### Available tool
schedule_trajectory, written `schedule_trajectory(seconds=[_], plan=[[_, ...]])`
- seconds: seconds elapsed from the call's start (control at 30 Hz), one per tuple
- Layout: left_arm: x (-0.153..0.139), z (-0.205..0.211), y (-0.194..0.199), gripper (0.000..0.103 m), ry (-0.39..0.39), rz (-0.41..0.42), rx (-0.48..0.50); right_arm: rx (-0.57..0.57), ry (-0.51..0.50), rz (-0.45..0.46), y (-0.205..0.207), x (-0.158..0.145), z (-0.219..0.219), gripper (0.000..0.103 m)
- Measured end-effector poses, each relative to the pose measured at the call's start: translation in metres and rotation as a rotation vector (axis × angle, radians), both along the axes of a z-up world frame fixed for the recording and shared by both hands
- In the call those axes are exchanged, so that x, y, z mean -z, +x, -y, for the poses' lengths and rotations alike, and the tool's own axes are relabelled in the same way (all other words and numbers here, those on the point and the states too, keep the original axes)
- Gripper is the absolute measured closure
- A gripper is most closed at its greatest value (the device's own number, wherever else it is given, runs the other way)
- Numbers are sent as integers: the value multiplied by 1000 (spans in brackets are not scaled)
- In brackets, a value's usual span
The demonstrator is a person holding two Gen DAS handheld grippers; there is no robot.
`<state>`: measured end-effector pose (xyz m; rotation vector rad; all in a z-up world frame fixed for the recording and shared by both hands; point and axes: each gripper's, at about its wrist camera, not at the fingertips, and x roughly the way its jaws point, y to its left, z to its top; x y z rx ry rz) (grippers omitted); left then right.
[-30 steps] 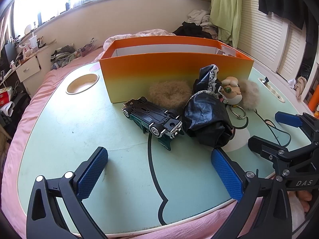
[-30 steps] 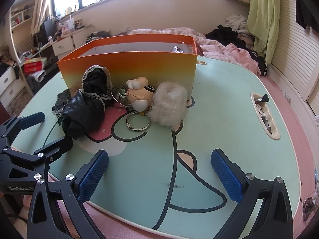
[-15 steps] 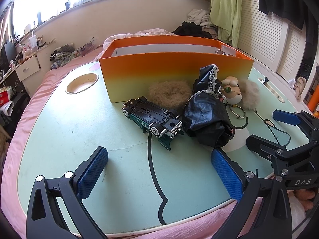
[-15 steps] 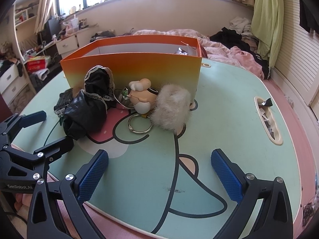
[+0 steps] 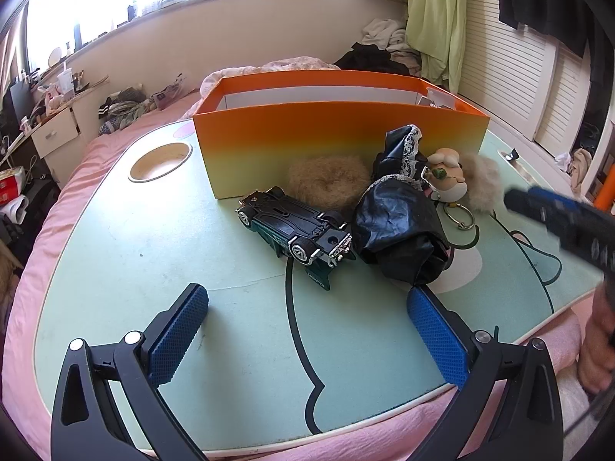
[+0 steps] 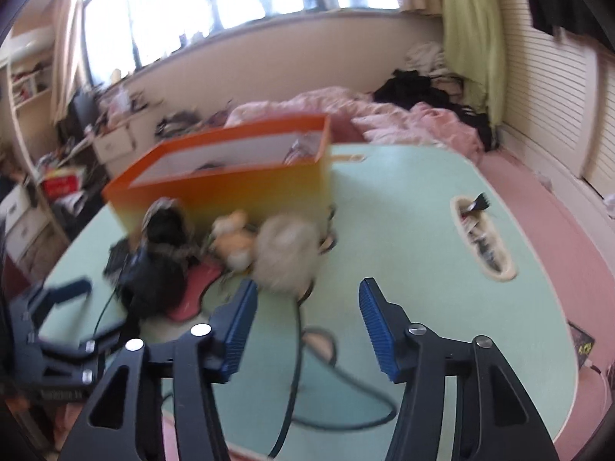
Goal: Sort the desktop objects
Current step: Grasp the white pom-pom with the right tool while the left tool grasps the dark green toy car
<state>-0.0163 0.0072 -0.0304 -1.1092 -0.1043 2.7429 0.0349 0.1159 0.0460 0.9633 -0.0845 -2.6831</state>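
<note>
An orange box stands at the back of the green table. In front of it lie an upside-down toy car, a brown fur ring, a black lace-trimmed cloth bundle and a plush keychain with pale fur ball. My left gripper is open and empty, short of the car. My right gripper is open but narrower, empty, raised just before the fur ball. The right wrist view is blurred.
A round cup recess sits at the table's left, and an oval slot with small items at its right. A pink bed with clothes lies behind the table. A black cable runs across the right side.
My right gripper has lifted and moved forward toward the fur ball, and its jaws have narrowed. My left gripper has stayed in place.
</note>
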Motion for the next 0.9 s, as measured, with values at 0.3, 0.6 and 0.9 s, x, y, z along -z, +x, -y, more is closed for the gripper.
schedule_trajectory(seconds=[0.3, 0.6, 0.9], plan=[[-1, 0, 0, 0, 0, 6, 6, -12, -63, 120, -40, 10, 6, 82], [-24, 45, -3, 2, 156, -52, -55, -10, -151, -17, -6, -2, -15, 81], [-8, 27, -42, 42, 179, 57, -32, -7, -173, 23, -8, 5, -17, 81]])
